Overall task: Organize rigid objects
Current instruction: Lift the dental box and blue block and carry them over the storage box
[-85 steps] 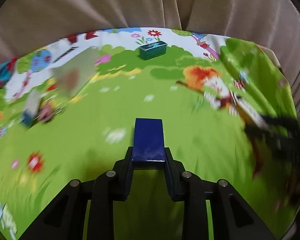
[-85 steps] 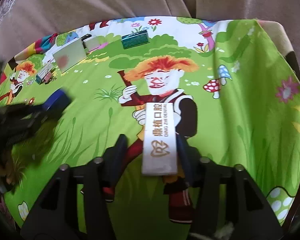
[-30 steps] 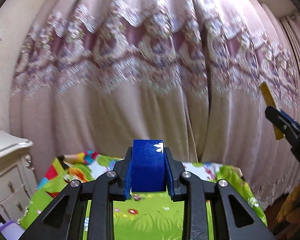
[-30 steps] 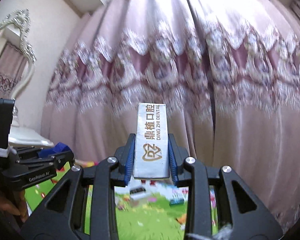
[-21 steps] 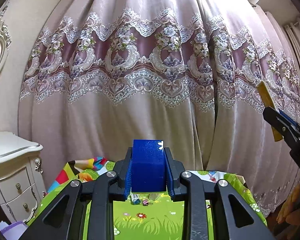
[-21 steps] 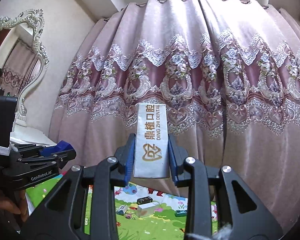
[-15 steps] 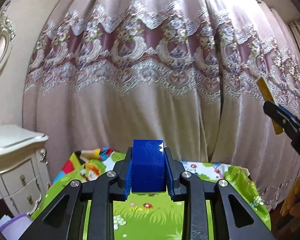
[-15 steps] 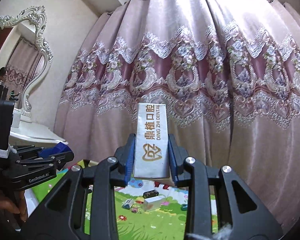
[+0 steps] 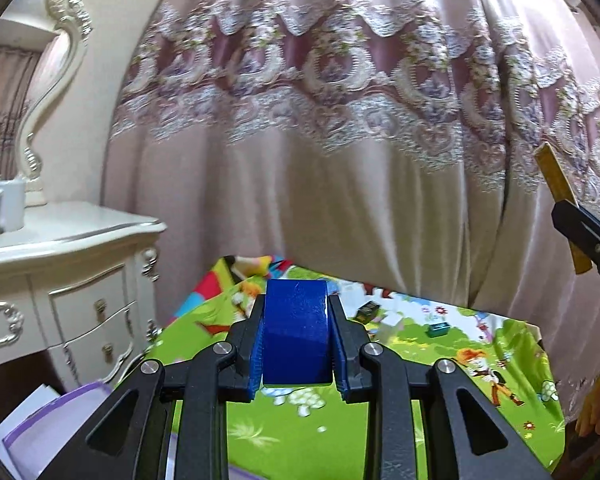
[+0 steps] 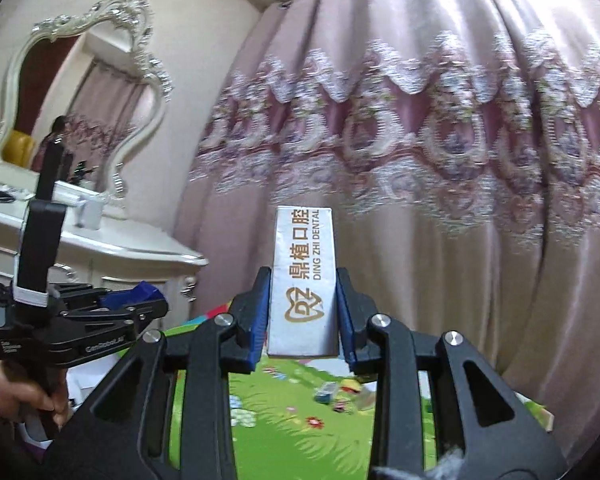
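My left gripper (image 9: 296, 332) is shut on a dark blue box (image 9: 295, 332), held up in the air above the cartoon-print cloth (image 9: 380, 420). My right gripper (image 10: 303, 300) is shut on a long white box with gold lettering (image 10: 305, 280), also lifted high. In the left wrist view the white box's gold edge (image 9: 558, 188) and the right gripper's finger (image 9: 584, 236) show at the far right. In the right wrist view the left gripper (image 10: 140, 300) with the blue box (image 10: 144, 292) is at the left, held by a hand (image 10: 16, 396).
Several small boxes (image 9: 438, 328) lie at the far end of the cloth, by a lace-trimmed pink curtain (image 9: 340, 140). A white dresser (image 9: 60, 280) with a mug (image 9: 8, 204) and an ornate mirror (image 10: 80, 92) stands left. A purple-rimmed container (image 9: 60, 420) sits below it.
Both views have swung to the left, bringing the dresser and mirror further in. The left gripper has dipped, showing more of the cloth. Both boxes stay gripped.
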A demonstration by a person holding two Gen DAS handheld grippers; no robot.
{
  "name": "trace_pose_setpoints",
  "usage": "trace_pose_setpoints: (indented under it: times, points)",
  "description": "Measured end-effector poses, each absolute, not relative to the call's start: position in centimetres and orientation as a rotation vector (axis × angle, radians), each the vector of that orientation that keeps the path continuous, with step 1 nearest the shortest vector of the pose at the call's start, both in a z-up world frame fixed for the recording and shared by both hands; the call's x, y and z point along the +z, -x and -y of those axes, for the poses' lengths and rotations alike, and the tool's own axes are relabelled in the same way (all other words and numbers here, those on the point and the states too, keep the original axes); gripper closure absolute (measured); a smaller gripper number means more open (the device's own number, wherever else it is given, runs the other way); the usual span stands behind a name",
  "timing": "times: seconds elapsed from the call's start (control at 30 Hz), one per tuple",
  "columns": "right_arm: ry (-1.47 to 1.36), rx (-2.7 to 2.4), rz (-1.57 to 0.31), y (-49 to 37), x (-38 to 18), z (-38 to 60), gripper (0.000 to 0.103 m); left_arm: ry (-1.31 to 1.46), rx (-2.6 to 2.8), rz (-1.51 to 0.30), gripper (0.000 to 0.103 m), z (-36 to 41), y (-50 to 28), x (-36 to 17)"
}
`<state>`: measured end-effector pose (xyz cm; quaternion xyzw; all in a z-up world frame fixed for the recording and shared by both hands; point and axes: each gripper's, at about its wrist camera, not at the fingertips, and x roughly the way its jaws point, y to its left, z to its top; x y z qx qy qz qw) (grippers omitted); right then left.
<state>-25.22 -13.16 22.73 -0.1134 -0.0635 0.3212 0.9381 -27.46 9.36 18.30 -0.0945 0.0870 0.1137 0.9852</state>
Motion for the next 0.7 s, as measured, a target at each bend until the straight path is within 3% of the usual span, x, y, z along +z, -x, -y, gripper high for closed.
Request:
trace_pose_setpoints:
  times: [0.7]
  points:
    - [0.511,1.135,-0.017,29.5,15.9,-0.8,0.068,0.339,0.508,-0.378,0.074,-19.1,33.9,9.8]
